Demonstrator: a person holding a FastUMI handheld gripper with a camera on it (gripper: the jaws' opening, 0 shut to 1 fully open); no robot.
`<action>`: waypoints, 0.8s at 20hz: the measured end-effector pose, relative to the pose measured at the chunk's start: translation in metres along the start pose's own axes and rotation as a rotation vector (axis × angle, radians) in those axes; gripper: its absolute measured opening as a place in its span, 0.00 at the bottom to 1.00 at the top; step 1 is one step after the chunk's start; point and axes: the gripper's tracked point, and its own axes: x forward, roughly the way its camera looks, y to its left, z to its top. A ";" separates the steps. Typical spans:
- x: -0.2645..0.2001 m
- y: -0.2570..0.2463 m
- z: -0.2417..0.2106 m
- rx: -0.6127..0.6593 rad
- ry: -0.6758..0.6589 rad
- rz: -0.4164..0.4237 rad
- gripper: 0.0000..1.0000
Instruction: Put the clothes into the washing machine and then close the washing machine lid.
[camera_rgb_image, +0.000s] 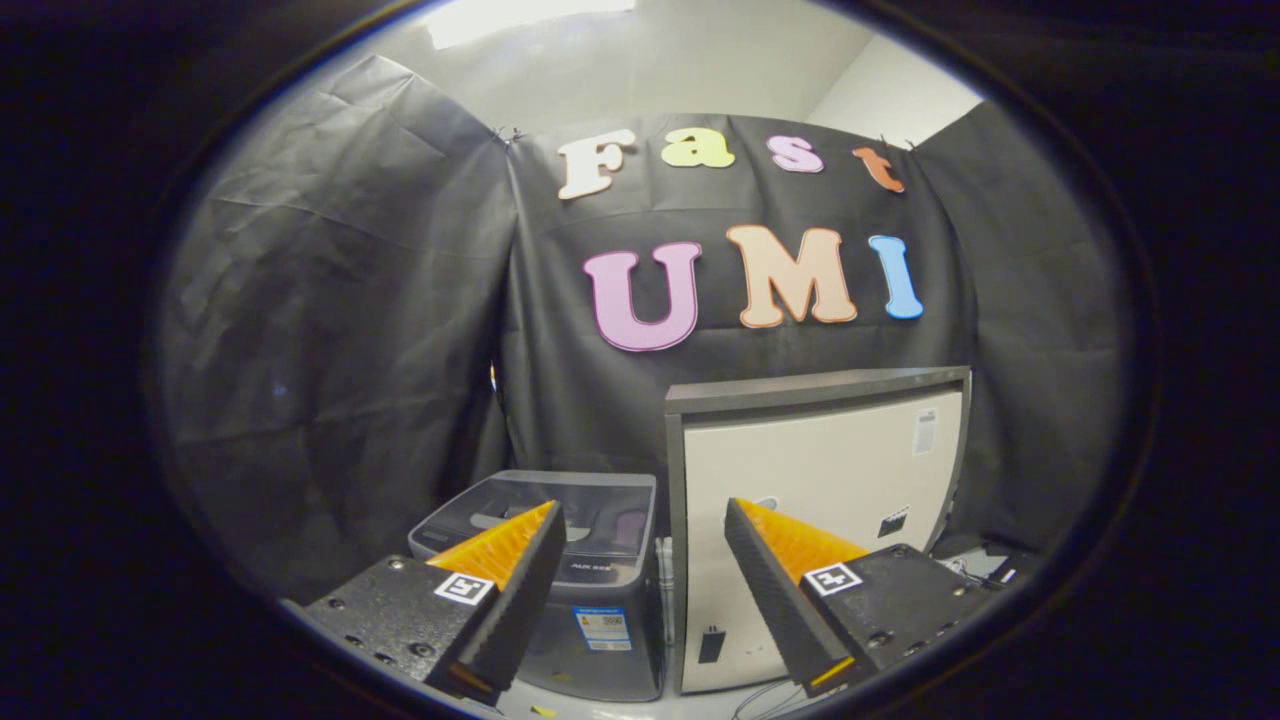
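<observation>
Washer (560, 560) sits lid-down, far ahead and left of a cabinet (815, 480), my gripper (640, 545) spread and empty, clothes unseen; that fits either start or finish.

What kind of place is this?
Probably a small recording booth staged as a laundry corner: black cloth walls, a small grey washing machine with its lid down, and a pale cabinet beside it. The open claw holds nothing.
</observation>
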 end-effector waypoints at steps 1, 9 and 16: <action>0.001 -0.004 0.000 0.003 -0.003 -0.006 0.97; 0.022 -0.010 0.008 -0.032 -0.051 0.013 0.97; 0.038 -0.009 0.002 0.013 -0.068 0.029 0.97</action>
